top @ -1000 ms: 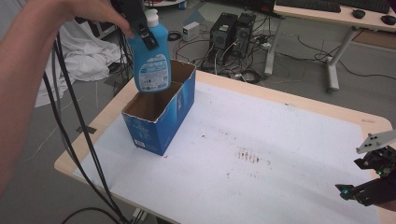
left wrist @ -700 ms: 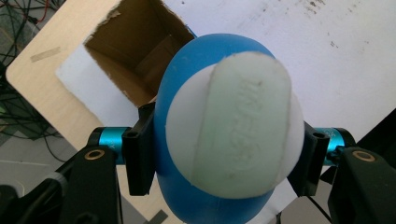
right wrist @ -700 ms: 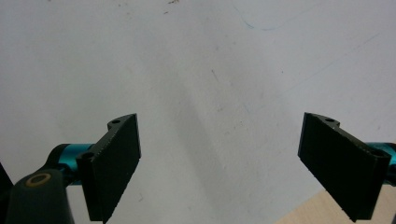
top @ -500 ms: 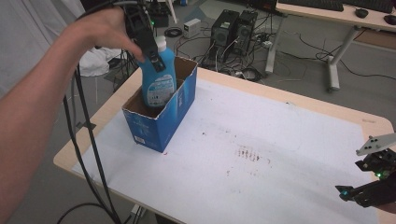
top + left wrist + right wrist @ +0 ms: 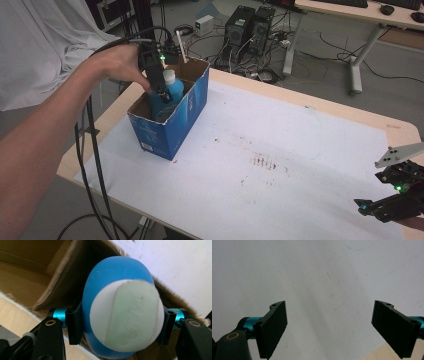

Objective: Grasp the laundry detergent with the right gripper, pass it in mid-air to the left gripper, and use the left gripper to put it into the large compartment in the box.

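Note:
A blue bottle (image 5: 172, 87) with a white cap (image 5: 127, 316) stands inside the open blue cardboard box (image 5: 172, 127) at the table's far left. My left gripper (image 5: 159, 82) is shut on the bottle just below its cap, with both pads (image 5: 73, 322) pressed against its sides, and it points down into the box. At the near right edge of the table my right gripper (image 5: 385, 205) rests low over the white table cover (image 5: 317, 277). Its jaws stand wide apart with nothing between them.
A white sheet (image 5: 280, 150) covers most of the wooden table (image 5: 320, 100). Black cables (image 5: 92, 150) hang from my left gripper beside the table's left edge. Computer towers (image 5: 247, 27) and loose wires lie on the floor behind the table.
My left gripper has come down with the blue bottle, from above the box to inside it. The right gripper has stayed where it was.

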`<state>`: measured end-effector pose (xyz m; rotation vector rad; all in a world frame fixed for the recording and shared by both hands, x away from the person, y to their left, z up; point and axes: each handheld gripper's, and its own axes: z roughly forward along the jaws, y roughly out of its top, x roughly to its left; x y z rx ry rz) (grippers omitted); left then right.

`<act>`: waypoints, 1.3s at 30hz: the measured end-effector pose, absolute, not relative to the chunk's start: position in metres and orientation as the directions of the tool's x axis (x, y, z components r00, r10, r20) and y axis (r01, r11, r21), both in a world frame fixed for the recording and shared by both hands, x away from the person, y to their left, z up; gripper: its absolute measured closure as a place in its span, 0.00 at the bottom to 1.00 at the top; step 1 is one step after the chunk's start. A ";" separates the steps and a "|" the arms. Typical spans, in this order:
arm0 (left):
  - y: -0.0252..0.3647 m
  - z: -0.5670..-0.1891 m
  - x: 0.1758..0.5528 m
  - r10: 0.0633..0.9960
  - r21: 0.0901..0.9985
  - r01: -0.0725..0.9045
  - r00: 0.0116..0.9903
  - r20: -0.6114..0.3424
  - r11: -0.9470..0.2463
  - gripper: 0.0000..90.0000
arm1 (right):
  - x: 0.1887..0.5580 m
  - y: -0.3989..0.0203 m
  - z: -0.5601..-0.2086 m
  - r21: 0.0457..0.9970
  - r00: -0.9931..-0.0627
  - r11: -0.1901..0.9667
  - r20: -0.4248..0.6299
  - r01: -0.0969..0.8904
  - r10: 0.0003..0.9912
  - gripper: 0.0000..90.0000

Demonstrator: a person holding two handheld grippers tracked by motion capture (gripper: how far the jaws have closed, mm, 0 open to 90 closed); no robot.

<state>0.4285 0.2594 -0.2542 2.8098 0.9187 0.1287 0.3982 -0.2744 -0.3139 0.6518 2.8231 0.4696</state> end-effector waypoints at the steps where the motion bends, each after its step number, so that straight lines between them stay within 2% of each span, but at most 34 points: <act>1: 0.260 -0.258 0.428 0.582 0.198 0.566 0.813 0.026 -0.800 0.42 | 0.398 -0.275 -0.314 0.350 -0.881 0.852 -0.127 0.389 0.455 0.14; 4: 0.261 -0.267 0.428 0.555 0.201 0.539 0.831 0.028 -0.818 0.42 | 0.397 -0.275 -0.314 0.350 -0.880 0.850 -0.126 0.393 0.458 0.14; 8: 0.257 -0.274 0.428 0.487 0.160 0.473 0.872 0.058 -0.866 0.42 | 0.397 -0.274 -0.315 0.348 -0.883 0.854 -0.127 0.387 0.452 0.14; 13: 0.258 -0.275 0.429 0.455 0.166 0.440 0.888 0.061 -0.882 0.42 | 0.398 -0.273 -0.316 0.345 -0.881 0.854 -0.133 0.389 0.455 0.14; 39: 0.257 -0.274 0.428 0.476 0.169 0.460 0.876 0.074 -0.872 0.40 | 0.396 -0.274 -0.314 0.361 -0.877 0.846 -0.131 0.393 0.463 0.14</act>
